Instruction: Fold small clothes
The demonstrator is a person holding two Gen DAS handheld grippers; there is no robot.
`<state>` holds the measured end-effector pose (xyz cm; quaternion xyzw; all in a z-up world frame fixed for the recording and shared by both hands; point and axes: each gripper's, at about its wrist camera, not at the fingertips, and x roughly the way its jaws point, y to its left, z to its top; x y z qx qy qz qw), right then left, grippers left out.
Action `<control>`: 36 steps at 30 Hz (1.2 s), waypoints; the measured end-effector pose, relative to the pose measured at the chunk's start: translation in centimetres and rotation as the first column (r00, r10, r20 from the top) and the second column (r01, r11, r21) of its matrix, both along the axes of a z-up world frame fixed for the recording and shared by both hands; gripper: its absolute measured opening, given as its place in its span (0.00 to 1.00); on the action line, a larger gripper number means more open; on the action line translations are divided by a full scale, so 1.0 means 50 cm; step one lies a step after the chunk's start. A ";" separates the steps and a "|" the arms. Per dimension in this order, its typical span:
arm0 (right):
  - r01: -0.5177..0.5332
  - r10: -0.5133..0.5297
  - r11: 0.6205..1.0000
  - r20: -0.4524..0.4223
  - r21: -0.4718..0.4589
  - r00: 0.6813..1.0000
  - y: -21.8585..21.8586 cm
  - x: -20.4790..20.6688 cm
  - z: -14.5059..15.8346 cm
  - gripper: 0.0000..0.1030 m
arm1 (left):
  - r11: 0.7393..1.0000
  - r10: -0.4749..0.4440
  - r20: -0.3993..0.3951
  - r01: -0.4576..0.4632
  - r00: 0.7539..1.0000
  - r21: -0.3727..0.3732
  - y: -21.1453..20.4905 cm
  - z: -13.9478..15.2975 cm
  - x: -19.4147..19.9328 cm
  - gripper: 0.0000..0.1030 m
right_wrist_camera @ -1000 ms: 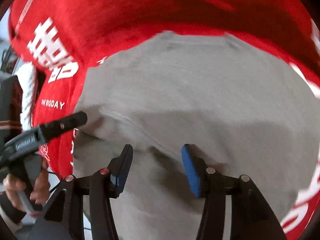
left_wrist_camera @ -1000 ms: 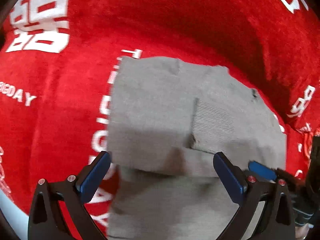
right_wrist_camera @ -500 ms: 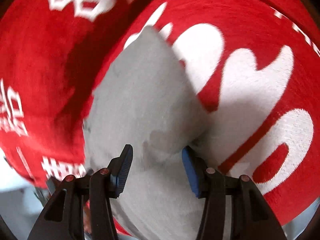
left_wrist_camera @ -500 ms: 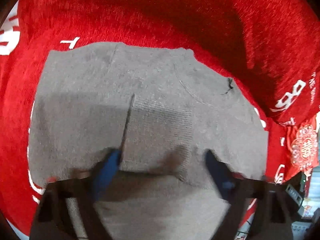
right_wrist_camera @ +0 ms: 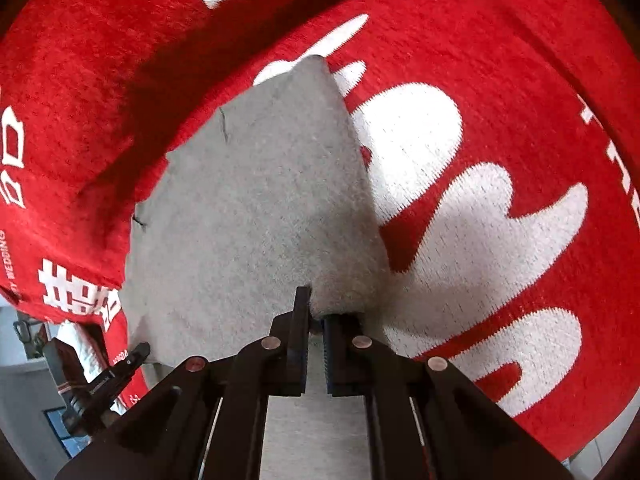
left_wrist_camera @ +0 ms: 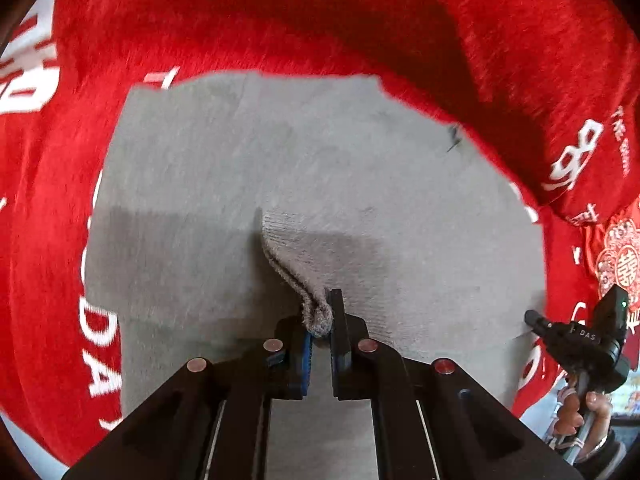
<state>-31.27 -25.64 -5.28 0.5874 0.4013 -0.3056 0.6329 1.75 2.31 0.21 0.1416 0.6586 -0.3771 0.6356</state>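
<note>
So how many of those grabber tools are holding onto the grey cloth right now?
2. The left gripper pinches a bunched ribbed edge of the grey garment; the right gripper clamps another edge, beside the red blanket. Both pairs of jaws are closed on fabric.

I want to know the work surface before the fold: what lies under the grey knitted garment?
The grey knitted garment lies on a red plush blanket with white lettering, which shows all round it. Whatever is beneath the blanket, or the garment's middle, is covered.
</note>
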 end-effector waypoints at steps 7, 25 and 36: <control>-0.037 0.036 0.999 -0.065 -0.015 0.997 0.024 -0.031 0.052 0.29 | 0.994 0.015 0.134 -0.029 0.991 0.104 0.046 0.032 0.032 0.08; -0.013 0.014 0.999 0.040 -0.047 0.999 -0.132 0.018 0.006 0.08 | 0.990 -0.070 0.189 0.045 0.980 0.131 -0.043 0.022 -0.015 0.08; -0.259 0.172 0.930 -0.316 -0.262 0.933 -0.102 0.076 0.030 0.14 | 0.977 -0.157 0.249 0.113 0.956 0.181 -0.057 0.010 -0.040 0.08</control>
